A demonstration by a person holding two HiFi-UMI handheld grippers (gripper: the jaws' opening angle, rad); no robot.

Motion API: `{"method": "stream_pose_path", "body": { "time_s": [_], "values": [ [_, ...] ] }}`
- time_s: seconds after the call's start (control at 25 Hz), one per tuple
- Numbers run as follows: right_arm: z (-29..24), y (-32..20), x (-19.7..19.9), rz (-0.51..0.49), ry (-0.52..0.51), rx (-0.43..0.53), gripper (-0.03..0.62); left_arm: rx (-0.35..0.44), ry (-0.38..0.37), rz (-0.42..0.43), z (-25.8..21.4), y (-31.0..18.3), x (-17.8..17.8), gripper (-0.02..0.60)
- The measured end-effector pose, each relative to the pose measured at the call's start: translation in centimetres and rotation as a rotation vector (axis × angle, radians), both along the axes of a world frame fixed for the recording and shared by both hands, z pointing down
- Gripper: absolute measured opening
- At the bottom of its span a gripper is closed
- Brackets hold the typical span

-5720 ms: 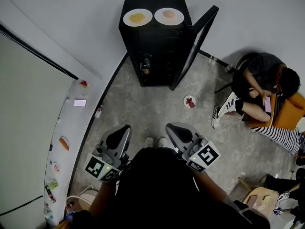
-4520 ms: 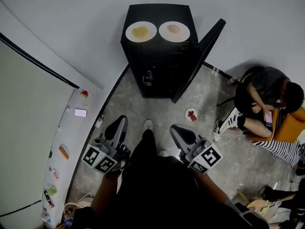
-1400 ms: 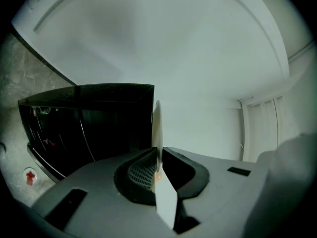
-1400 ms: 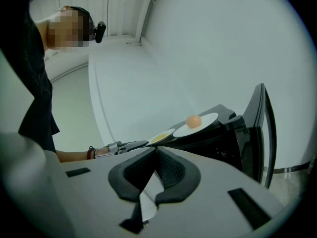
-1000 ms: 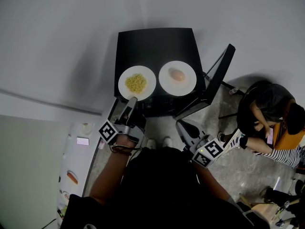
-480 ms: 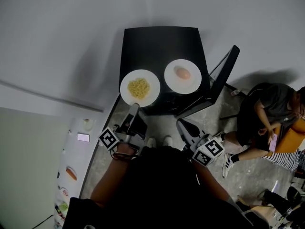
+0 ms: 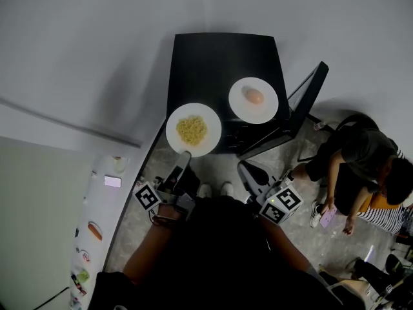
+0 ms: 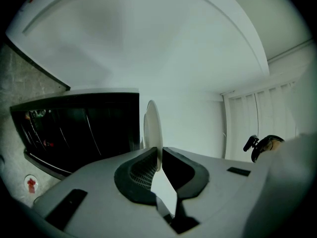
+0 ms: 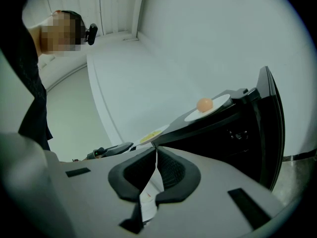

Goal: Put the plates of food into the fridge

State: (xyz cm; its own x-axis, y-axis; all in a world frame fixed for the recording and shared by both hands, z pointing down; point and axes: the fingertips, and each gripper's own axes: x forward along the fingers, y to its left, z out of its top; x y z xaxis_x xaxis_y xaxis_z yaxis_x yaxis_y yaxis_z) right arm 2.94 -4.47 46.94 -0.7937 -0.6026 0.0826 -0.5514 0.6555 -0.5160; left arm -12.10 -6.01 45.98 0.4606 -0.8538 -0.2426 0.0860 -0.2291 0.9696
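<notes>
Jaws of left gripper (image 8: pixel 159 153) clamped on near rim of noodle plate (image 7: pixel 211 141); thin rim sits between pads, plate edge-on in left gripper view. Plate overhangs front-left corner of fridge (image 7: pixel 219 57) top. Right gripper (image 9: pixel 155 155) jaws together, nothing between.

Risks (judged):
- one-edge grip, far side unsupported: plate may sag or twist, noodles slide off
- rim may slip from pads
- plate may knock front edge of fridge or open door (image 7: pixel 308 99) on way in

Egg plate (image 7: pixel 242 110) at front-right corner of fridge top, well apart from both grippers.
</notes>
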Motion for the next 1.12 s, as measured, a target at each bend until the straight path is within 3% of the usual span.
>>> {"method": "stream_pose_path", "body": {
  "time_s": [0.16, 0.64, 1.12],
  "values": [
    [0.1, 0.3, -0.2, 0.001, -0.002, -0.010, 0.029, 0.001, -0.041, 0.034, 0.8, 1.8, 0.2, 0.048],
    [0.8, 1.0, -0.3, 0.010, 0.015, -0.033, 0.029, -0.032, -0.007, 0.113, 4.6, 4.8, 0.6, 0.046],
    [1.2, 1.1, 0.4, 0.044, 0.028, -0.046, 0.029, -0.092, 0.020, 0.138, 10.6, 1.5, 1.4, 0.046]
  ]
}}
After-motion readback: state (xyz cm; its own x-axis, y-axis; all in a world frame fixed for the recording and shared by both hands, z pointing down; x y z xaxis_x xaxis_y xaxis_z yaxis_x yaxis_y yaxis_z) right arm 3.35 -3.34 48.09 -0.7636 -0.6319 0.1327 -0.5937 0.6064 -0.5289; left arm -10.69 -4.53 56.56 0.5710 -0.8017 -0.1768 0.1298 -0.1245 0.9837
